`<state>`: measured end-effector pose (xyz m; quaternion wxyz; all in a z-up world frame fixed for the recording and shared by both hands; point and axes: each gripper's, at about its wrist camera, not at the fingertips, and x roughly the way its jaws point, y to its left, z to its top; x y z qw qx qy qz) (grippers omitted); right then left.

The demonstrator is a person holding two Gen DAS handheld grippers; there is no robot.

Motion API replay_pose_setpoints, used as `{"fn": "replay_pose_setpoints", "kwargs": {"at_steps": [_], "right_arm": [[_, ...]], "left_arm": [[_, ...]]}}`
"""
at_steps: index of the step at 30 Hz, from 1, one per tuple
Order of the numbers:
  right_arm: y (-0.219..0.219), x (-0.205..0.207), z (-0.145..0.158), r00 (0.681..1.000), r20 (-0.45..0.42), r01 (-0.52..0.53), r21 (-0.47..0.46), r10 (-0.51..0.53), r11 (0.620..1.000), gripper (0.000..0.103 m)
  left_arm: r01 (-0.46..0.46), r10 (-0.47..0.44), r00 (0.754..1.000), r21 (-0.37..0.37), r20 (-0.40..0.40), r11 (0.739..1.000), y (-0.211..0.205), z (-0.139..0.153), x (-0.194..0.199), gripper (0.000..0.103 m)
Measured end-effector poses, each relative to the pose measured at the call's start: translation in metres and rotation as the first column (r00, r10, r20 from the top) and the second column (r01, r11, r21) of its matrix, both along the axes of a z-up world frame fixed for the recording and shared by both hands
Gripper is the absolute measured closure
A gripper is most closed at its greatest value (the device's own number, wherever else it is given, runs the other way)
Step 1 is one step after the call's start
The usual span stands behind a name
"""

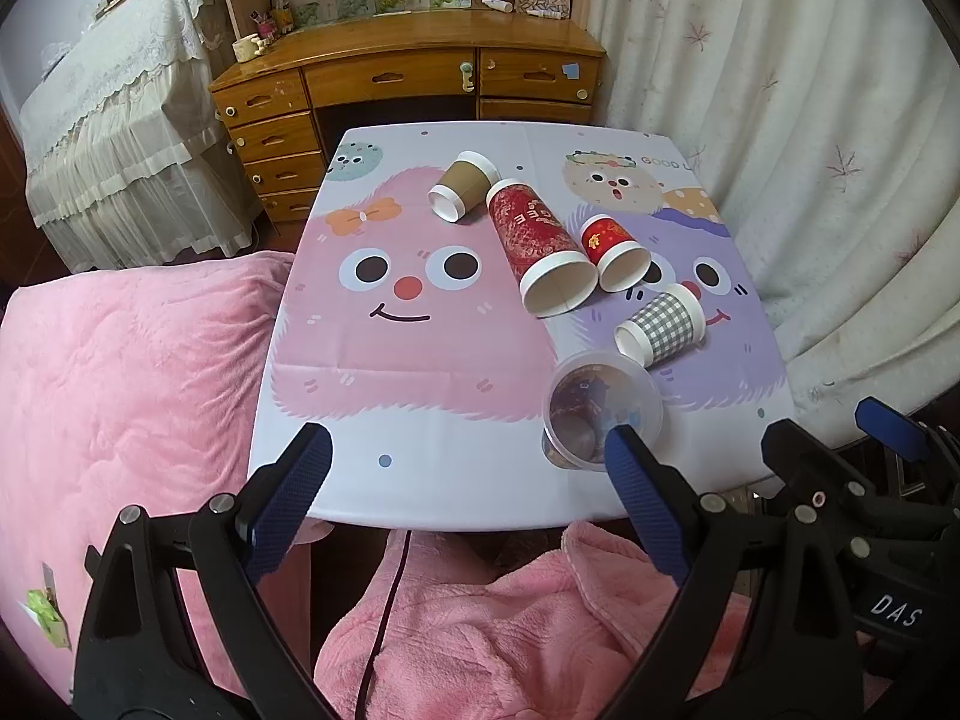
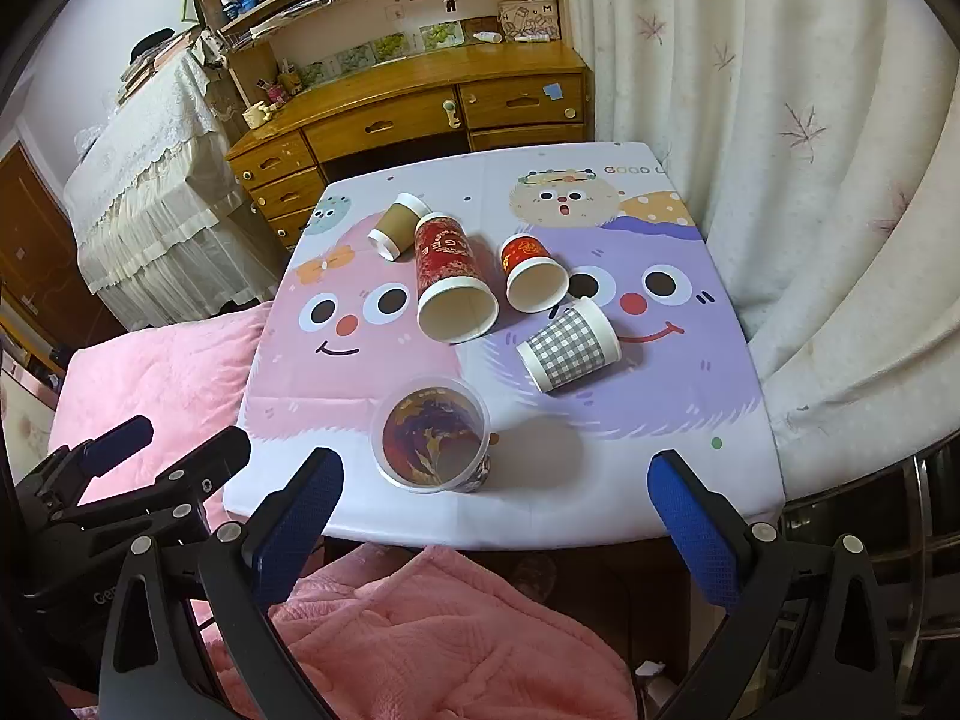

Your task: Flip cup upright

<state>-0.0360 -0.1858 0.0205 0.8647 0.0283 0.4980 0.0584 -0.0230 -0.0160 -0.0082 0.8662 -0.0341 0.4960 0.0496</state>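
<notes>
Several cups lie on their sides on the cartoon tablecloth (image 1: 420,372) (image 2: 630,480). A brown cup (image 1: 463,185) (image 2: 399,225) lies farthest back. A tall red cup (image 1: 537,246) (image 2: 450,276) and a small red cup (image 1: 615,252) (image 2: 531,276) lie with mouths toward me. A grey checked cup (image 1: 663,327) (image 2: 570,348) lies at the right. A clear plastic cup (image 1: 600,414) (image 2: 432,435) lies nearest, mouth toward me. My left gripper (image 1: 468,468) is open and empty at the table's near edge. My right gripper (image 2: 495,486) is open and empty, just short of the clear cup.
A wooden desk with drawers (image 1: 408,78) (image 2: 408,114) stands behind the table. A white curtain (image 1: 810,150) (image 2: 780,180) hangs at the right. A pink blanket (image 1: 120,390) (image 2: 156,378) lies at the left and a pink garment (image 1: 510,630) (image 2: 450,630) below.
</notes>
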Motion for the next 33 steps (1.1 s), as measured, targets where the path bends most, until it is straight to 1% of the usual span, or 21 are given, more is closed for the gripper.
{"fn": "replay_pose_setpoints", "kwargs": {"at_steps": [8,13,27,33], "right_arm": [[-0.003,0.007,-0.007,1.000,-0.010,-0.005,0.012,0.005,1.000,0.000],[-0.003,0.008,-0.007,1.000,-0.011,-0.003,0.012,0.003,1.000,0.000],[-0.005,0.013,-0.020,0.999,-0.034,-0.001,0.010,0.002,1.000,0.000],[-0.004,0.015,-0.022,0.999,-0.039,-0.001,0.010,0.002,1.000,0.000]], "left_arm": [[-0.001,0.001,1.000,0.004,-0.007,1.000,-0.002,-0.002,0.003,0.012],[-0.001,0.001,1.000,0.002,-0.008,1.000,-0.002,-0.002,0.004,0.012],[0.003,-0.003,1.000,0.003,-0.030,1.000,0.000,-0.013,0.011,0.012],[0.001,-0.001,0.999,-0.001,-0.043,1.000,0.005,-0.018,0.011,0.012]]}}
